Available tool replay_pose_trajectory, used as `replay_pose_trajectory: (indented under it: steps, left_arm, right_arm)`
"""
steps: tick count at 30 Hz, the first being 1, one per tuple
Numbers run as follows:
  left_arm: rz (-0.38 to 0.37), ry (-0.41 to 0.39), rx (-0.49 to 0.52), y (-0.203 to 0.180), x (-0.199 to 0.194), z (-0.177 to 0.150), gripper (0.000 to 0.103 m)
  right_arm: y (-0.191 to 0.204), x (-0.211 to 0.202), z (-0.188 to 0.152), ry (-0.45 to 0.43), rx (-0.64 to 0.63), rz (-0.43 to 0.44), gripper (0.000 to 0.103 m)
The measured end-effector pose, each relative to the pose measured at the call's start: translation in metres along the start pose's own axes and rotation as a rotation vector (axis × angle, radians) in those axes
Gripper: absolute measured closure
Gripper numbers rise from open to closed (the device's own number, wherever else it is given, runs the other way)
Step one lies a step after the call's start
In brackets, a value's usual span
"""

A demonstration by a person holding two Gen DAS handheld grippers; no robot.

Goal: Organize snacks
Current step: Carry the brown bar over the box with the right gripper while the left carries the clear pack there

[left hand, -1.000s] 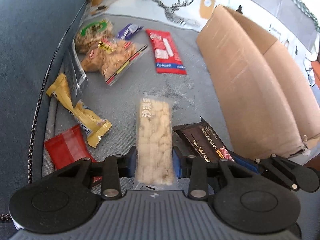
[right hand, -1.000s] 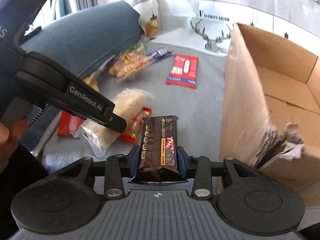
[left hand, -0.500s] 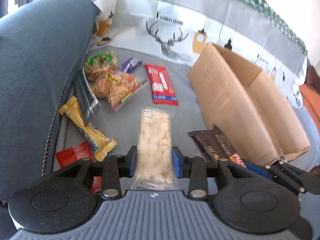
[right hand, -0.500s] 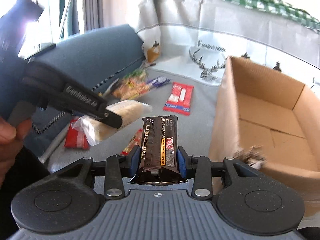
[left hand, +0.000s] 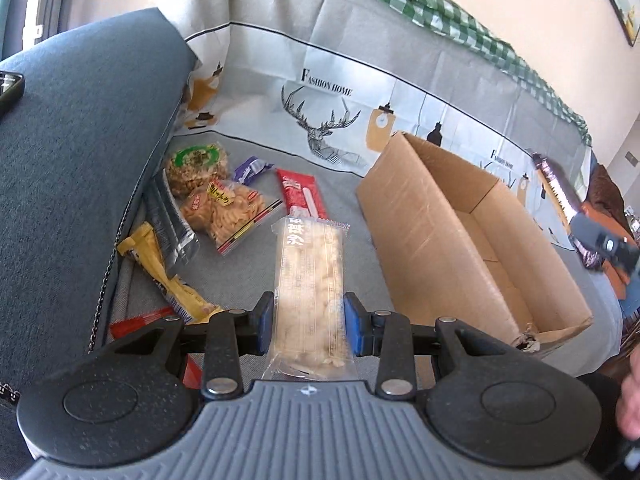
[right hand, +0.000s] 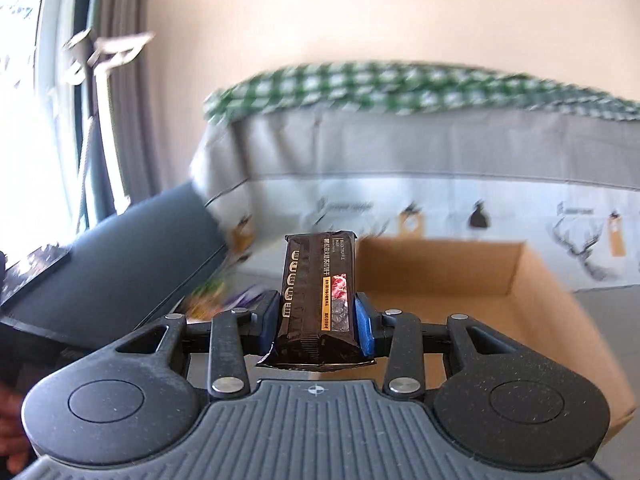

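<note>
My left gripper (left hand: 309,322) is shut on a clear pack of pale biscuits (left hand: 311,280) and holds it in the air above the grey sofa seat. An open cardboard box (left hand: 448,236) stands to its right. My right gripper (right hand: 316,318) is shut on a dark brown snack pack (right hand: 318,292), raised high, with the box (right hand: 500,288) below and beyond it. The right gripper also shows blurred at the right edge of the left wrist view (left hand: 592,232).
Loose snacks lie on the seat at left: a round green-label pack (left hand: 196,164), a bag of brown cookies (left hand: 228,212), a purple wrapper (left hand: 250,168), a red pack (left hand: 302,196), a yellow bar (left hand: 164,280), a silver pack (left hand: 168,216). A blue cushion (left hand: 80,152) stands left.
Both grippers have risen with their packs. The right gripper has lifted much higher and tilted up, so it now looks over the box toward the sofa back.
</note>
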State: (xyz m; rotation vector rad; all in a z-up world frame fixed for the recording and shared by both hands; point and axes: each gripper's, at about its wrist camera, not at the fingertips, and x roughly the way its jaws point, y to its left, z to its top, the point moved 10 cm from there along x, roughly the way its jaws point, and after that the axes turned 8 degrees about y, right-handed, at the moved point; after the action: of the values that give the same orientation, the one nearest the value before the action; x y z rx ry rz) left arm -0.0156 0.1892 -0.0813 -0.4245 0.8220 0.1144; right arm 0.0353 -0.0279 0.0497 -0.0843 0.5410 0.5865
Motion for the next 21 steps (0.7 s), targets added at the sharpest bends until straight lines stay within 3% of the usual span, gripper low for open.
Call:
replay_pose_trajectory:
  steps: [3, 8, 21]
  left_arm:
    - [0.003, 0.008, 0.016, -0.004, 0.002, -0.001, 0.064]
    - [0.046, -0.004, 0.05, -0.009, 0.002, -0.001, 0.064]
    - [0.063, -0.038, -0.056, -0.004, -0.006, 0.002, 0.064]
  right_arm:
    - [-0.034, -0.001, 0.006, -0.038, -0.001, -0.064, 0.062]
    - [-0.085, 0.013, -0.013, -0.004, 0.127, -0.124, 0.062]
    - [-0.086, 0.018, -0.015, -0.037, 0.067, -0.109, 0.062]
